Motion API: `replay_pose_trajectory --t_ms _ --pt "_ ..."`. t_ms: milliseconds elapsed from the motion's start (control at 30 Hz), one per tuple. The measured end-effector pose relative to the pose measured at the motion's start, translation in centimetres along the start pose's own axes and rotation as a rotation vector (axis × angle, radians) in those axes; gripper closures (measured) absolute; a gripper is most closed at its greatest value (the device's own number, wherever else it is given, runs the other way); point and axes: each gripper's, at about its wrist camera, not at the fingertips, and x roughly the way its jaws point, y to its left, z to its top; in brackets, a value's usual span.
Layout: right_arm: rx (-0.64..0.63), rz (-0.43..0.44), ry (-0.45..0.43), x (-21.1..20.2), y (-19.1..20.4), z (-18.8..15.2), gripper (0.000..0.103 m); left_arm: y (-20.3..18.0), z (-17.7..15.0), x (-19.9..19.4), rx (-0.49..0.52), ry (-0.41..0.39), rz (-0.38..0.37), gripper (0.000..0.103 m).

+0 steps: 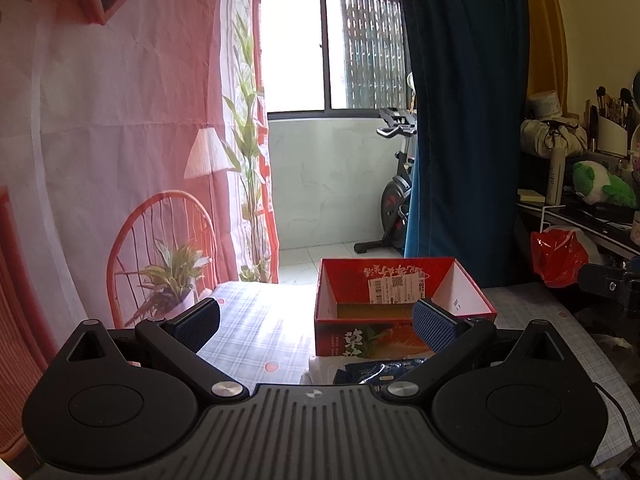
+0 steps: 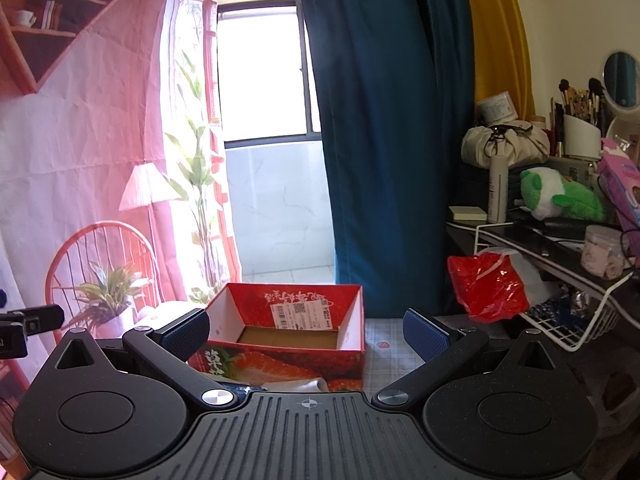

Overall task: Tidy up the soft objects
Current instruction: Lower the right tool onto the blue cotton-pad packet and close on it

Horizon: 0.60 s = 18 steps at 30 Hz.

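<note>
An open red cardboard box [image 1: 472,300] with strawberry print stands on the checked tablecloth, empty inside; it also shows in the right wrist view [image 2: 352,320]. Soft items lie in front of it: a blue patterned packet [image 1: 376,374] and white cloth [image 1: 320,370], the cloth also in the right wrist view [image 2: 296,385]. My left gripper [image 1: 316,322] is open and empty, above the table before the box. My right gripper [image 2: 306,334] is open and empty, before the box.
A desk and wire rack [image 2: 560,336] at the right hold a green-white plush toy [image 2: 560,196], a cream drawstring bag [image 2: 504,144], bottles and brushes. A red plastic bag [image 2: 488,284] hangs there. A blue curtain [image 2: 384,120] and pink backdrop [image 1: 100,120] stand behind.
</note>
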Motion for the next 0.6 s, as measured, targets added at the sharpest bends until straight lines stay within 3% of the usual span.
replay_pose_trajectory --t_ms 133,367,500,600 --pt "0.024 0.08 -0.032 1.6 -1.0 -2.2 0.0 0.1 -1.0 3.3 0.015 0.051 0.005 0.0" --pt "0.041 0.104 -0.008 7.6 -1.4 -4.6 0.0 0.7 -4.0 9.8 0.05 0.133 -0.017 0.0" --pt "0.057 0.148 0.092 11.8 -0.9 -7.3 0.0 1.2 -6.1 12.4 -0.008 0.18 -0.071 0.001" --pt "-0.071 0.075 0.154 13.9 1.2 -10.3 0.0 0.8 -7.9 14.0 0.038 0.194 -0.069 0.001"
